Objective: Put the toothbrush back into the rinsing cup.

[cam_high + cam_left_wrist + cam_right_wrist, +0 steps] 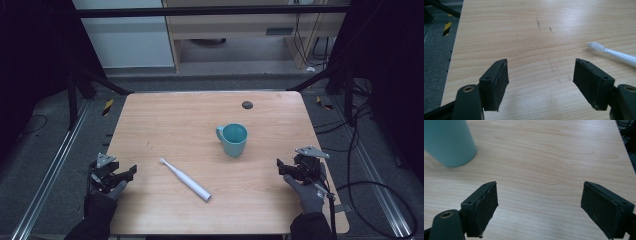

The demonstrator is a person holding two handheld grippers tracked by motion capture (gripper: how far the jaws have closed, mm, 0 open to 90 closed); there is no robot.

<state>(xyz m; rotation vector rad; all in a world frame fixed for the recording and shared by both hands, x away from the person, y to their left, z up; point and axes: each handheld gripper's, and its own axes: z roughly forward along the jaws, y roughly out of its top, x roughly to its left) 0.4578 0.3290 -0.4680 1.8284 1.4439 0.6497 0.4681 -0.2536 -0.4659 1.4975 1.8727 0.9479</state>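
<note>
Toothbrush: white throughout. Mug: teal inside and out. Table: pale wood grain. Left gripper and right gripper: black, grey plates.

The high view is dim around its edges, the floor and frame falling into near black; the table alone is evenly lit from above, with soft, short shadows. In the left gripper view a pale sheen of glare lies across the far right corner of the wood; the toothbrush is slightly soft. In the right gripper view the cup is blurred.
</note>
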